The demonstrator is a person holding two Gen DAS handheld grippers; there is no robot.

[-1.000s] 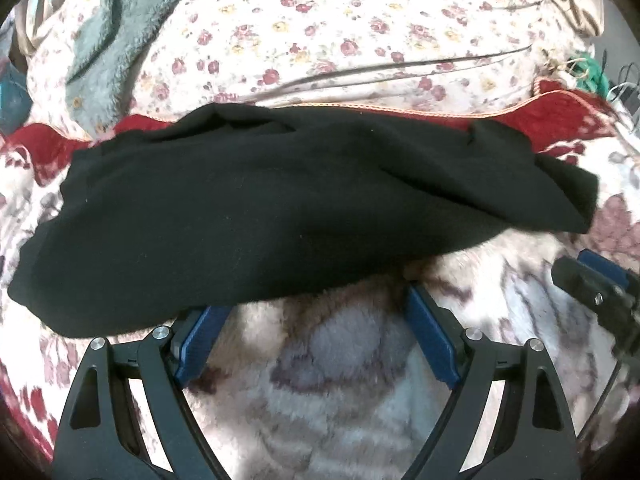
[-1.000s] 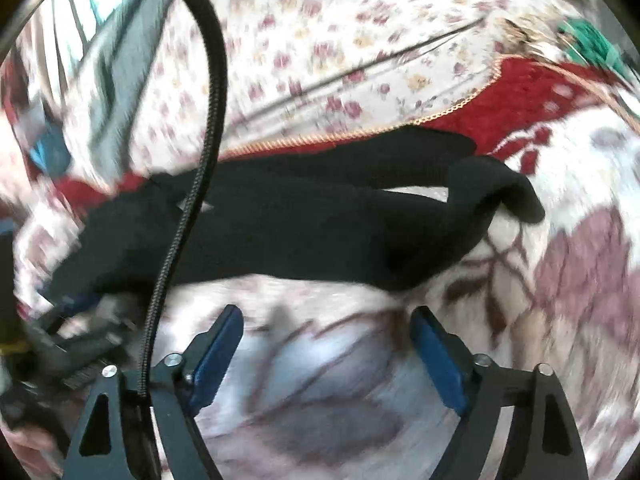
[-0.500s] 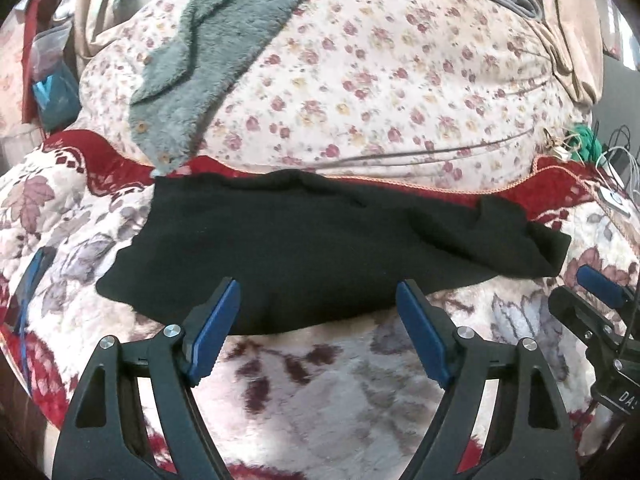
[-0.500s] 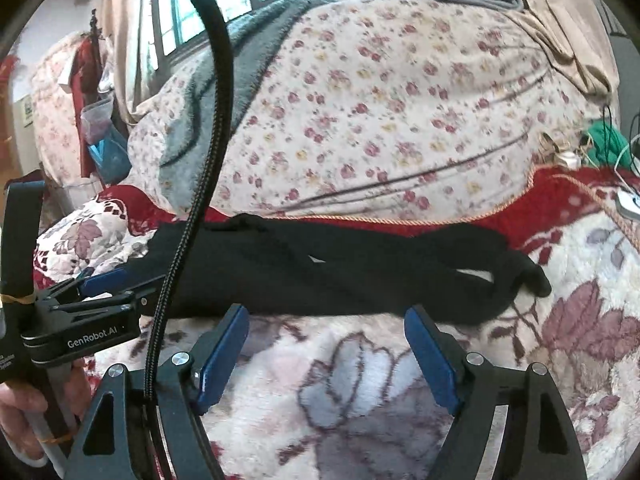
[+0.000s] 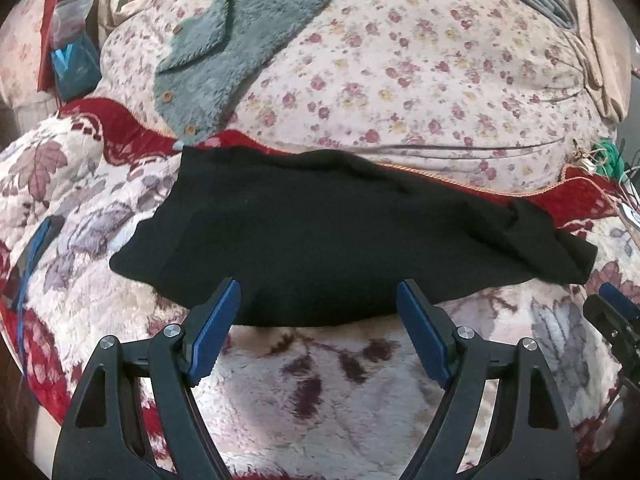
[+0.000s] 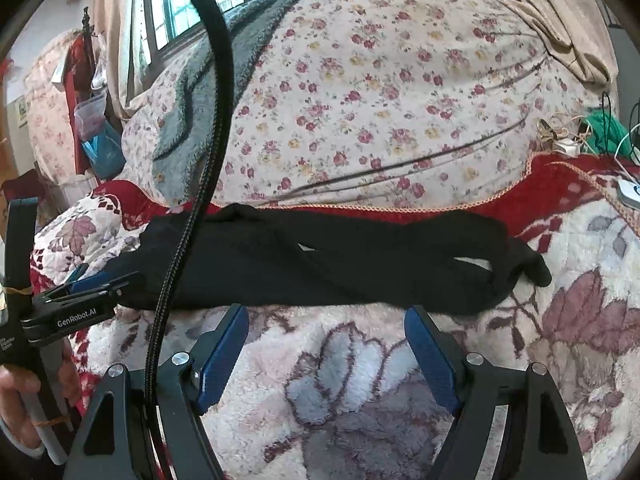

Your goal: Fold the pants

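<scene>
The black pants (image 5: 340, 240) lay stretched sideways across the flowered fleece blanket (image 5: 320, 392), their far edge against the red border that runs along the foot of the big floral quilt (image 5: 420, 60). I judged them to be folded lengthwise already, one leg over the other, with the next fold, end over end, not yet made.

To do that fold well, I reckoned each gripper should take a corner at one short end of the pants, pinching both layers together, then lift just clear of the blanket and carry that end across to the other so the edges met squarely. The narrow end of the pants looked bunched and twisted in my right camera (a gap of blanket showed through between the layers), so I thought it wanted smoothing first, or the fold would set crooked.

My left gripper (image 5: 318, 308) had its jaws spread wide and held nothing; its tips sat at the near edge of the pants, though I could not tell whether they touched the cloth. My right gripper (image 6: 326, 332) was likewise wide apart and empty, poised over the blanket just short of that same near edge.
</scene>
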